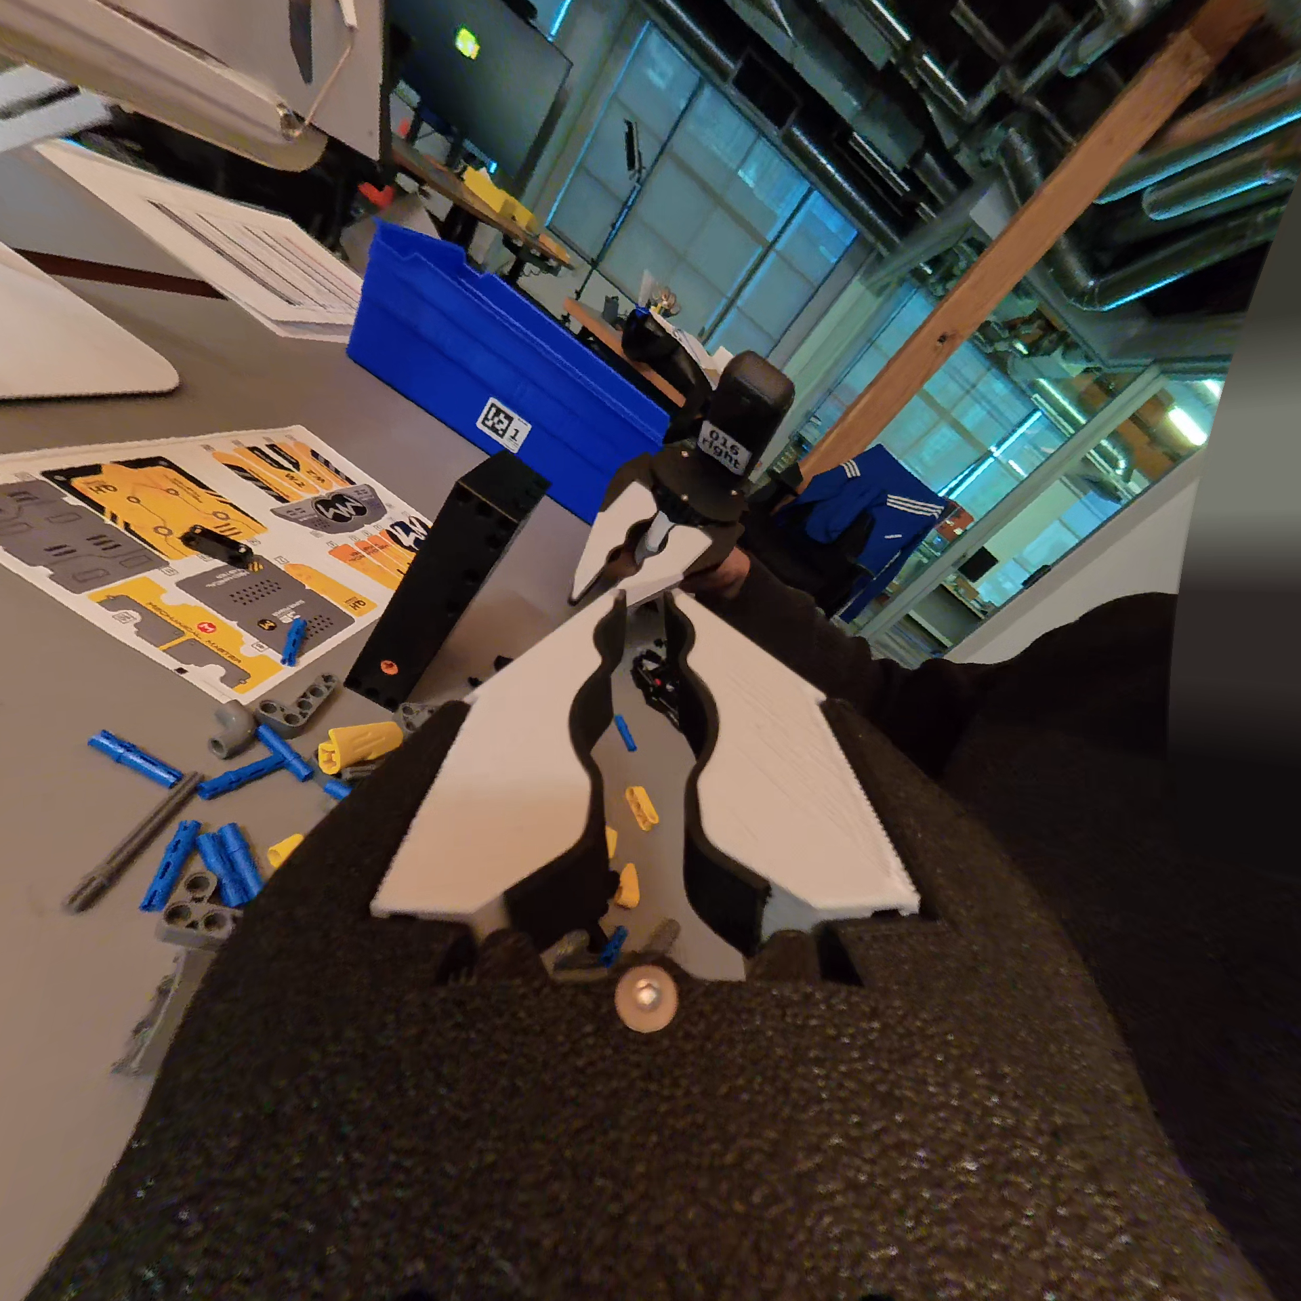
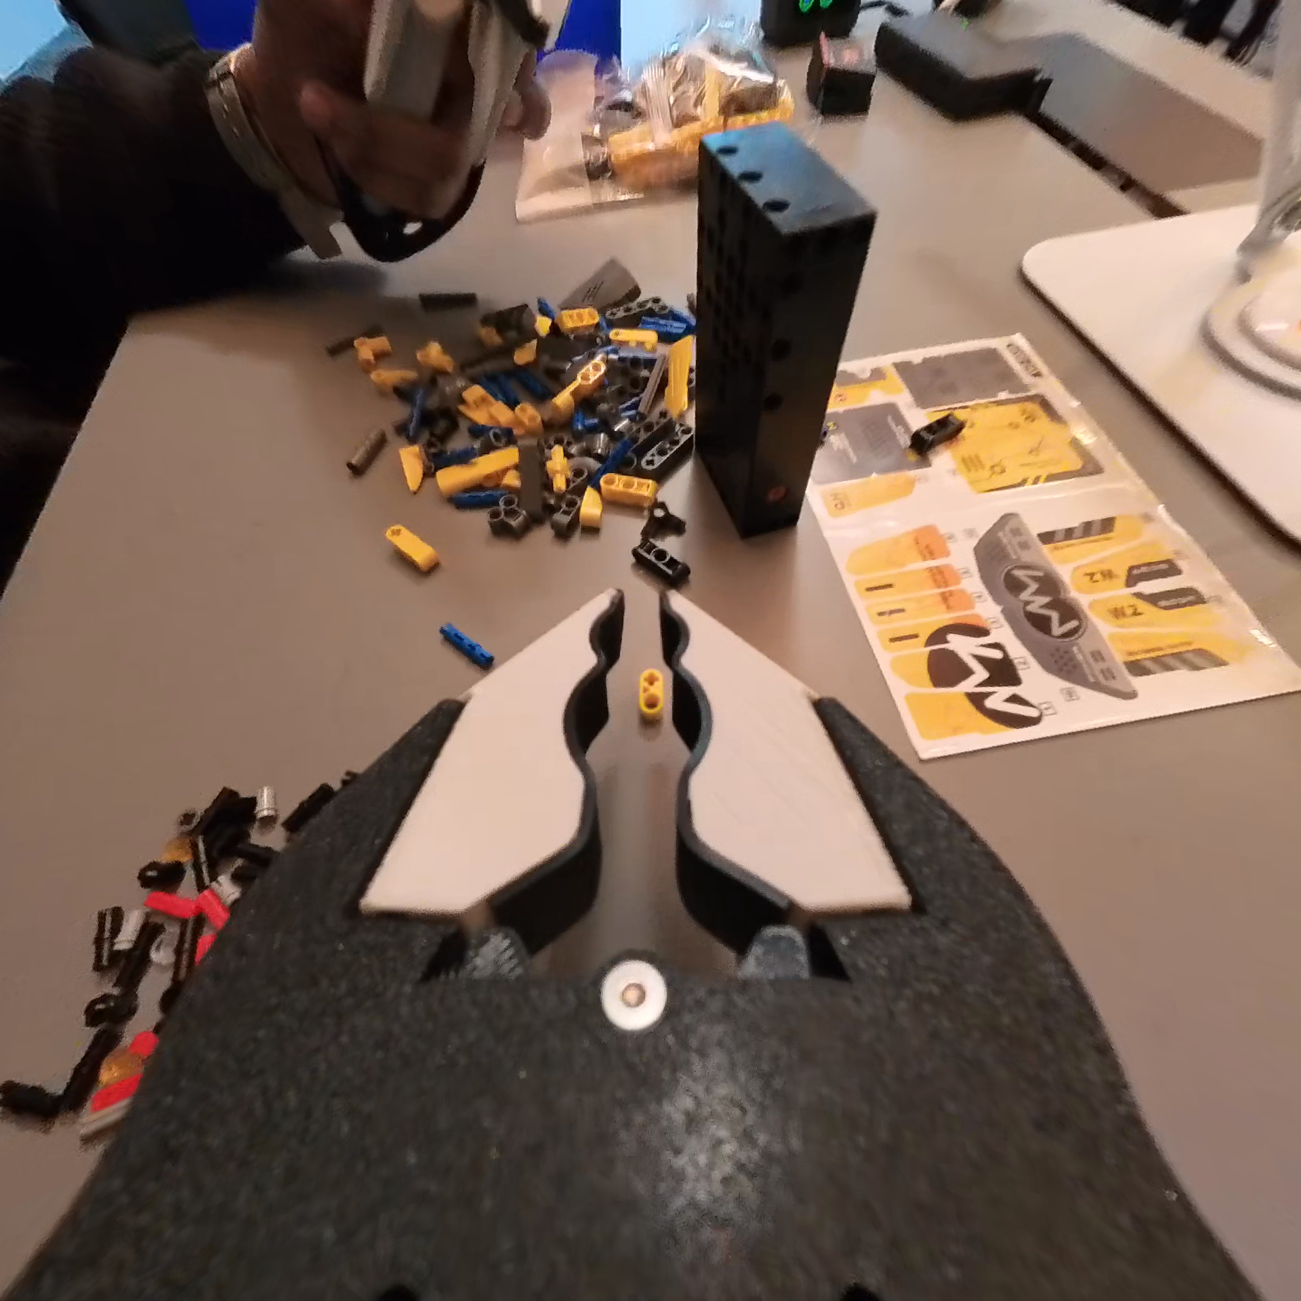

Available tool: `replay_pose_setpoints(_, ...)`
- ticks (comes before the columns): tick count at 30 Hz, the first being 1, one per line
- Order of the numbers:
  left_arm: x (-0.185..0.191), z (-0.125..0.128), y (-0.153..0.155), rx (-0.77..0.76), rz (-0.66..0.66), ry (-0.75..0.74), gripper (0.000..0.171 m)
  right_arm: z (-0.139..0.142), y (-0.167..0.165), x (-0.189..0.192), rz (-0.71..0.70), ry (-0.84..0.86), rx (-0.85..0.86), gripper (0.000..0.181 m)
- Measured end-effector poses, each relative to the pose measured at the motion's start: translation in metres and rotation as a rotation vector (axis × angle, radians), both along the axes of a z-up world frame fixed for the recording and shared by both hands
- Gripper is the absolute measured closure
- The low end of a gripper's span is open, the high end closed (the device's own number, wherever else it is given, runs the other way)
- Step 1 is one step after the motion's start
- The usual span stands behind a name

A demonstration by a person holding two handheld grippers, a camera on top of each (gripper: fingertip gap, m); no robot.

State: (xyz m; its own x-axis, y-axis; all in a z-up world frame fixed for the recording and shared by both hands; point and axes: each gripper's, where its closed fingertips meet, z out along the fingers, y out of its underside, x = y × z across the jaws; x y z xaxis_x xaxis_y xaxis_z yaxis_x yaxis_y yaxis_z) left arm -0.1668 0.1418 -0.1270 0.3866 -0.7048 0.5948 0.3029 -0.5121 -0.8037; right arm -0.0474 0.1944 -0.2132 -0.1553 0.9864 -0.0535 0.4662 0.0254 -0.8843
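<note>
My right gripper (image 2: 640,597) hovers low over the grey table (image 2: 211,633), jaws a narrow gap apart and empty. A small yellow two-hole piece (image 2: 651,697) lies on the table between its fingers, touching neither pad. Ahead are a black two-hole piece (image 2: 660,560), a pile of yellow, blue and black building pieces (image 2: 549,415) and an upright black perforated block (image 2: 767,338). My left gripper (image 1: 644,598) is slightly open and empty above scattered pieces, with a yellow piece (image 1: 641,806) showing through its gap. The right gripper (image 1: 633,556) sits just beyond its tips.
A sticker sheet (image 2: 1021,549) lies right of the block, a white stand base (image 2: 1161,352) beyond it. A bag of pieces (image 2: 662,120) lies at the back. Small black and red pins (image 2: 176,894) lie at the left. A blue bin (image 1: 493,366) stands behind the block (image 1: 450,584). One gripper's finger ends stand about 15 centimetres off the other's.
</note>
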Motion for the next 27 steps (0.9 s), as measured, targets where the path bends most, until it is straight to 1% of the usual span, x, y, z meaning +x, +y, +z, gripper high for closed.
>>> replay_pose_setpoints(5, -0.002, 0.005, 0.0, 0.045, 0.027, 0.015, 0.162, 0.009, 0.006, -0.004, -0.039, 0.051, 0.053, 0.172)
replay_pose_setpoints(10, -0.006, 0.004, 0.002, 0.1, 0.07, 0.078, 0.162, 0.014, 0.013, -0.01, -0.095, 0.089, 0.076, 0.172)
replay_pose_setpoints(12, -0.008, 0.002, 0.003, 0.114, 0.087, 0.11, 0.162, 0.014, 0.02, -0.011, -0.135, 0.091, 0.096, 0.173)
replay_pose_setpoints(16, -0.009, -0.005, 0.006, 0.13, 0.109, 0.175, 0.162, 0.01, 0.044, -0.005, -0.25, 0.057, 0.188, 0.172)
replay_pose_setpoints(18, -0.01, -0.009, 0.007, 0.13, 0.119, 0.208, 0.162, 0.013, 0.049, -0.004, -0.279, 0.068, 0.189, 0.173)
replay_pose_setpoints(22, -0.008, -0.014, 0.008, 0.13, 0.124, 0.265, 0.162, 0.019, 0.053, -0.003, -0.306, 0.099, 0.167, 0.172)
replay_pose_setpoints(27, -0.004, -0.013, 0.004, 0.155, 0.108, 0.292, 0.162, 0.02, 0.053, -0.003, -0.31, 0.092, 0.194, 0.172)
